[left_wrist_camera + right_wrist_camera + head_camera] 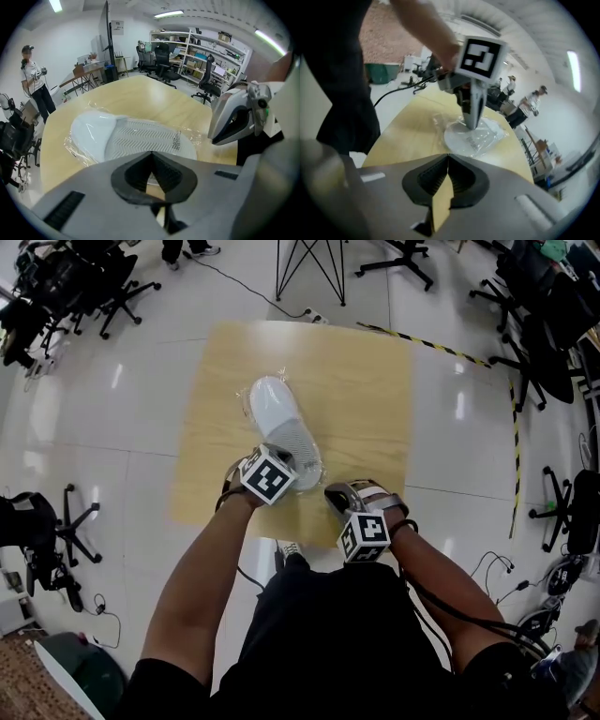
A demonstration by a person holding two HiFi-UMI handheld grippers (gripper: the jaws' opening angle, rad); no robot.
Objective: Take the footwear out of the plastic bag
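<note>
A white slipper [281,423] lies sole-up inside a clear plastic bag [306,476] on the light wooden table [366,390]. My left gripper [279,461] points steeply down at the near end of the bagged slipper [474,137], with its jaws shut and its tips resting on or just above the plastic. In the left gripper view its jaws [151,153] meet with nothing seen between them, and the slipper [126,136] lies just beyond. My right gripper [334,491] hovers over the table's near edge, right of the slipper and apart from it. Its jaws [448,157] are shut and empty.
Office chairs [84,287] stand around on the glossy floor, with a tripod stand [314,268] behind the table. Black-and-yellow tape [450,351] runs along the floor at the right. Cables [497,568] lie near my feet. People [33,79] stand in the background.
</note>
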